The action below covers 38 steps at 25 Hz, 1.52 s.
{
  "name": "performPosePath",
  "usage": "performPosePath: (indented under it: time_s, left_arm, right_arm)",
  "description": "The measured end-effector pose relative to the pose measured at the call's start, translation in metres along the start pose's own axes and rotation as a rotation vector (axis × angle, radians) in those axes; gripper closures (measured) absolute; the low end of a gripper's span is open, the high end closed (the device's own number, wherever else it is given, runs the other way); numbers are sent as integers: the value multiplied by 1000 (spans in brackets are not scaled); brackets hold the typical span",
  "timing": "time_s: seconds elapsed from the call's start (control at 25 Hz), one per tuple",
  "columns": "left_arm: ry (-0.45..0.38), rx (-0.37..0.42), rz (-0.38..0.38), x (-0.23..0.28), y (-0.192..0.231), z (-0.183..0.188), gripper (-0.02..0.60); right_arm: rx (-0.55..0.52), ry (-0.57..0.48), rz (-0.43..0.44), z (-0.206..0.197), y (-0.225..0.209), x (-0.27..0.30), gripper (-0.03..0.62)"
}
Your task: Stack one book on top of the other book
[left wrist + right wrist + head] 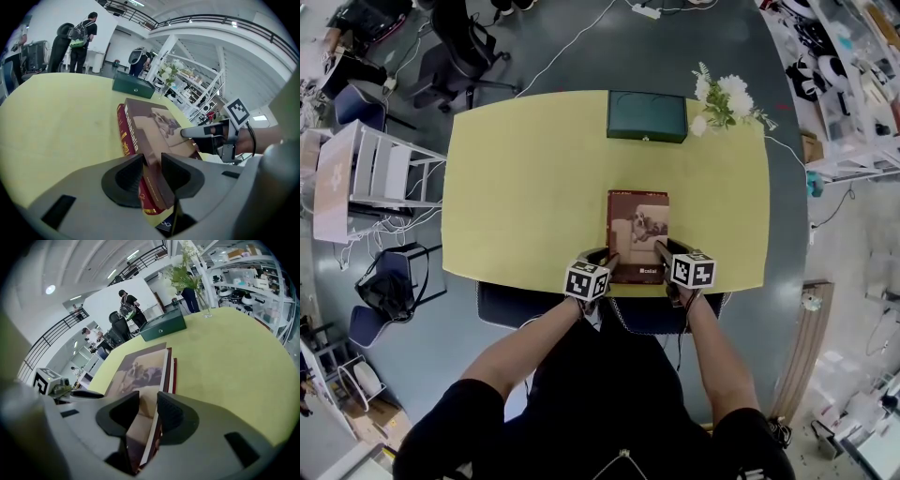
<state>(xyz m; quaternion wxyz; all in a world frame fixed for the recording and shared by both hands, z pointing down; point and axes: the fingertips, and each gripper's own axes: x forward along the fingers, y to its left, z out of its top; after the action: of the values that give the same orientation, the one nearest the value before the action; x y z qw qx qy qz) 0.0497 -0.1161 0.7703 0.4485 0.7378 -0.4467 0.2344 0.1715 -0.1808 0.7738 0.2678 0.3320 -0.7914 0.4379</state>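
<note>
Lying close to the front edge of the yellow surface (pixel 525 187), the brown book (pixel 638 230) sits on top of the red book (pixel 123 133), whose spine and edge show a little from under it on both long sides. The near ends of the two books come almost to the front rim of the surface. To the left and to the right of the books the surface is bare and wide, and beyond them it is also free up to the green box (pixel 647 116) at the far edge, with white flowers (pixel 722 97) near the far right corner. The left hand-held gripper (pixel 607 260) is clenched on the near left corner of the brown book, its two pads pressing on the cover from above and from below. The right hand-held gripper (pixel 661 251) grasps the near right corner of the same book in the same way. Both point forward and slanting down, a little toward each other, and the two forearms reach out from the body over the front rim, almost parallel.
</note>
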Motion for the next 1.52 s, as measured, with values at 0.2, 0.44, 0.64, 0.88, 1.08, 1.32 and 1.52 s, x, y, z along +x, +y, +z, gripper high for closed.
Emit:
performPosePath:
  time_s: [0.2,0.44,0.64,0.88,1.08,1.32,1.52]
  left_arm:
    - [-25,-5,23,-1,1,1,452]
    - [-128,-13,89,-29,14,15,453]
    - [-242,-25,104,-82,24,30,459]
    - [-388,137,97,-149,6,64,542]
    - [-497,277,63,-207,-28,86,571]
    - [-569,358,34,-279,-56,61,572]
    - [-640,393,-3,-340,-78,36,572]
  right_arm:
    - [-4,-5,3,-1,0,0,465]
    - [-26,-40,-32,3,-5,-16,465]
    - [-20,-172,-96,23,-20,-65,465]
    - [-221,-445,-96,70,42,-141,550]
    - [-390,-587,-60,82,141,-184,571]
    - [-421,-658,-60,50,234,-210,579]
    - [-433,-699,-56,20,301,-234,579]
